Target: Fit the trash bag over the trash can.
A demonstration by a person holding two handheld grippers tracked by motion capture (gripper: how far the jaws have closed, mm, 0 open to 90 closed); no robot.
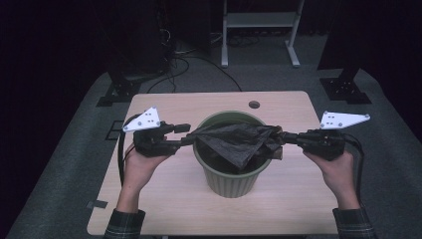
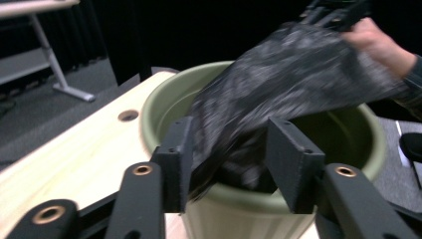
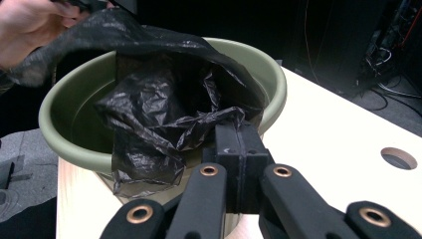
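Observation:
A green ribbed bin (image 1: 231, 181) stands in the middle of the wooden table (image 1: 159, 194). A black plastic bag (image 1: 234, 139) is stretched across its mouth between both grippers. At the bin's left, my left gripper (image 1: 186, 134) has its jaws apart; in the left gripper view (image 2: 231, 154) the bag (image 2: 298, 69) runs loosely between the pads over the bin's rim (image 2: 164, 104). My right gripper (image 1: 283, 139) is at the bin's right edge. In the right gripper view (image 3: 239, 144) its jaws are shut on a corner of the bag (image 3: 149, 114), just over the rim (image 3: 268, 74).
A round hole (image 1: 254, 104) is cut in the table behind the bin. Beyond the table are a white metal frame (image 1: 259, 20), cables on the grey floor and dark stands. The other hand (image 2: 373, 40) shows across the bin.

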